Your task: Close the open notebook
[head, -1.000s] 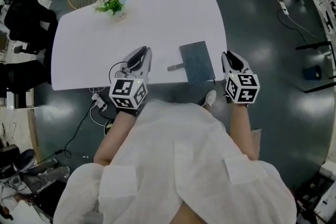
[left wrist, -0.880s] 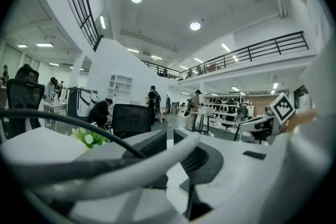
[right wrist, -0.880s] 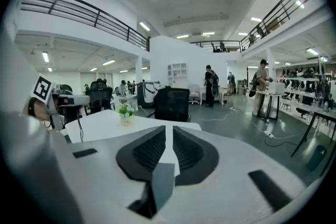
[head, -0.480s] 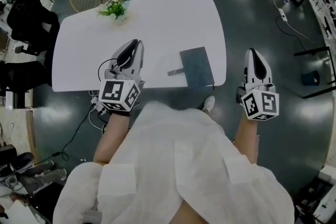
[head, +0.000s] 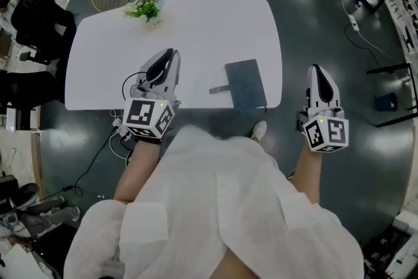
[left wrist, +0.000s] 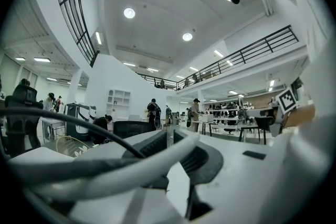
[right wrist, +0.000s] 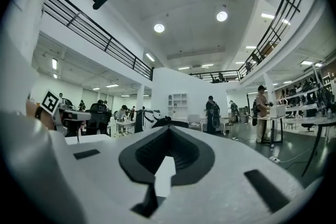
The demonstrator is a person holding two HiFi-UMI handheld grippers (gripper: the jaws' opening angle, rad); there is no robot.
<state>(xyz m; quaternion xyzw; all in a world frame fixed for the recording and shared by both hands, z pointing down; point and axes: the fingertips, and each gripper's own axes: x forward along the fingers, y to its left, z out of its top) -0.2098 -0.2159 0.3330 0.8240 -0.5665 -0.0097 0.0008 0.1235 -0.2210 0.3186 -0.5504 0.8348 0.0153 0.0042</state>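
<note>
Evidently the notebook (head: 245,83) already lies shut at the table's (head: 196,29) near edge, toward the right corner, so the step in hand is judged a clear retreat. Hold the left gripper (head: 171,54), above the near-left part, and the right gripper (head: 317,68), off the right edge, level and away from the cover, each with jaws together on nothing. Neither gripper view shows the notebook, and the small grey item (head: 218,89) at its left edge is too small to name.

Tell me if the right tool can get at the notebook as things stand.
Probably yes. The right tool hangs shut and empty just off the right edge of the table. The notebook lies near that edge with nothing standing between them, so a sideways move toward it should reach.
</note>
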